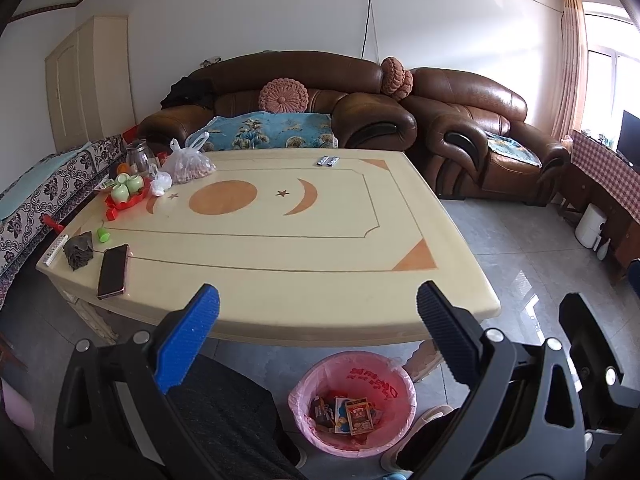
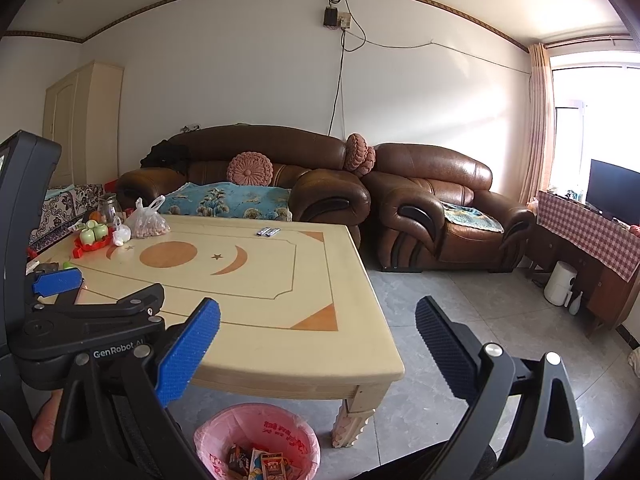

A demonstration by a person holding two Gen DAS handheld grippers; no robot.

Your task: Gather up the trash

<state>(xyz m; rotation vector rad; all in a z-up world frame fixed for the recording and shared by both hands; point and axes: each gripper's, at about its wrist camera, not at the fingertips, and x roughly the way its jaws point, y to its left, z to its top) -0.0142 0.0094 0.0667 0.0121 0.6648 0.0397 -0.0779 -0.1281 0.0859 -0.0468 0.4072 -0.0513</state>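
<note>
Two small silvery foil wrappers (image 1: 328, 161) lie at twelve o'clock on the cream surface (image 1: 280, 280); light, slippery, best pinched edgewise. Left gripper (image 1: 318, 320) and right gripper (image 2: 318, 328) are held agape, empty.

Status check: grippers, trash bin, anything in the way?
Left gripper and right gripper open, empty. Pink-lined bin below table edge, wrappers inside. Path clear.

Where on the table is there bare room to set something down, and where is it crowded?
The table is bare from the phone across to its right edge, and past the circle inlay up to the two small packets at the far edge. The left side is crowded: the red tray of cups, the bag of nuts, the remote.
</note>
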